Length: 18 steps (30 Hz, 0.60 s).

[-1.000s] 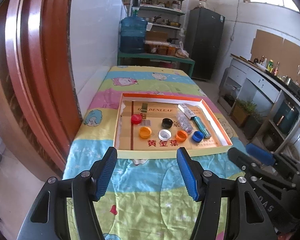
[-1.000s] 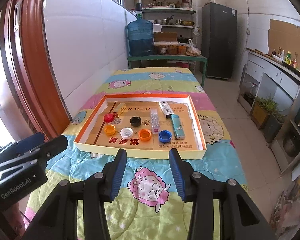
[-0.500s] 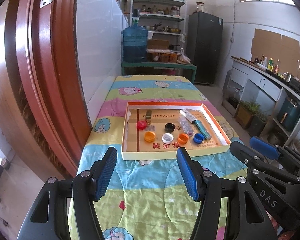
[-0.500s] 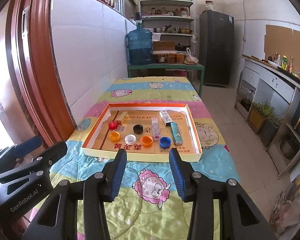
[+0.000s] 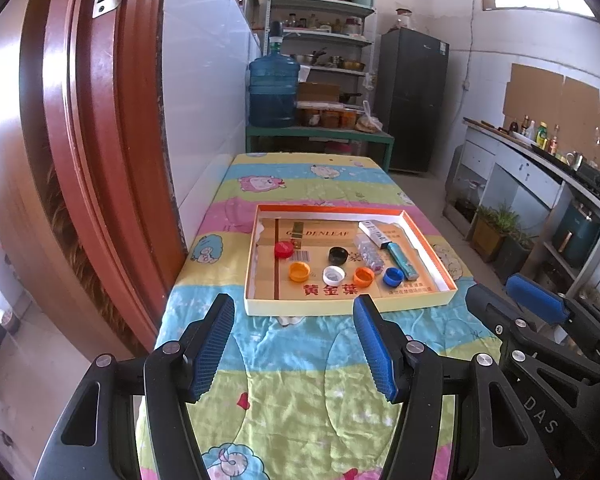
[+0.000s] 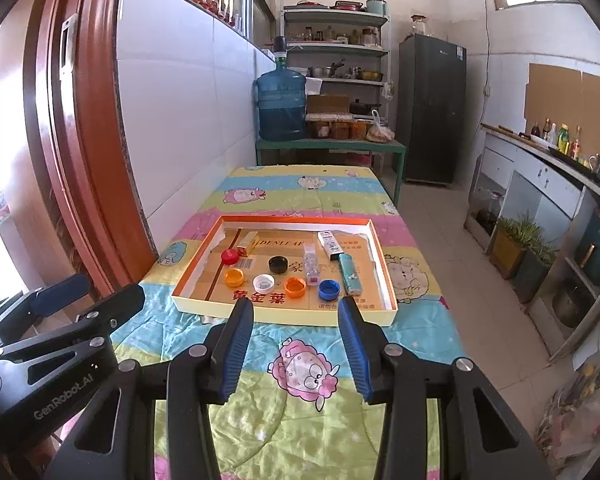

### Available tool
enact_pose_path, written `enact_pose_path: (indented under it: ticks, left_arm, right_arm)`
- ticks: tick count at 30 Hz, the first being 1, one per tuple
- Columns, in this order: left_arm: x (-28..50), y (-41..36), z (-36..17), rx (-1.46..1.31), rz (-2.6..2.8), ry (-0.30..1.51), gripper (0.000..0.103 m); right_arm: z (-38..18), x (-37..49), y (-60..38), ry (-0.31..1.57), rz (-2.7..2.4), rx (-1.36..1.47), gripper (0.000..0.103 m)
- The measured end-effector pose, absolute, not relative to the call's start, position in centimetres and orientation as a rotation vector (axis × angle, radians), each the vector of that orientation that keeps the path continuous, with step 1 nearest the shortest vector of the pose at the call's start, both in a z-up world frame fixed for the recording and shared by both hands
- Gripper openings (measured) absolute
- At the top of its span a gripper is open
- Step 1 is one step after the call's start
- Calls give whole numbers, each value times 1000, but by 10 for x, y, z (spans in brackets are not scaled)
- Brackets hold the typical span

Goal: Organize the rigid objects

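Hovering above a cartoon-print quilt [image 5: 300, 400], the left gripper [image 5: 294, 344] and right gripper [image 6: 296, 346] both stand released, nothing between their blue pads. At centre frame a shallow cardboard tray [image 6: 284, 316] holds six bottle caps: red [image 6: 230, 256], black [image 6: 278, 264], yellow-orange [image 6: 234, 277], white [image 6: 264, 283], orange [image 6: 295, 287] and blue [image 6: 329, 289], beside a teal lighter [image 6: 350, 274].

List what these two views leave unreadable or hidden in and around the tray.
- Clear box, right wrist view: contents too small to identify.
- Small print on the white tube, left wrist view: too small.
- Tray near inner wall, both views: hidden by its own rim.
- Left gripper, right wrist view: fingertips cut by the frame edge.
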<state>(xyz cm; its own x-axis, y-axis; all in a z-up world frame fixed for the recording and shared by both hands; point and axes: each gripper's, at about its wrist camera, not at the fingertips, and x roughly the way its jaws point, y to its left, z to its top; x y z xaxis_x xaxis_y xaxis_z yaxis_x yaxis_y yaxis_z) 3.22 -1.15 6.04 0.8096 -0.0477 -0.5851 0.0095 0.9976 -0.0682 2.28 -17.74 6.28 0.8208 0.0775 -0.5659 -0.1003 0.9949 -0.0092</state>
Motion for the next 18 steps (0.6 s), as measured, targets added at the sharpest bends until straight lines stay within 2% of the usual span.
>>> enact_pose_path:
  ticks: [18]
  left_arm:
    - [27, -13, 64, -61, -25, 627, 64]
  right_arm:
    - [65, 21, -180, 609, 100, -27, 44]
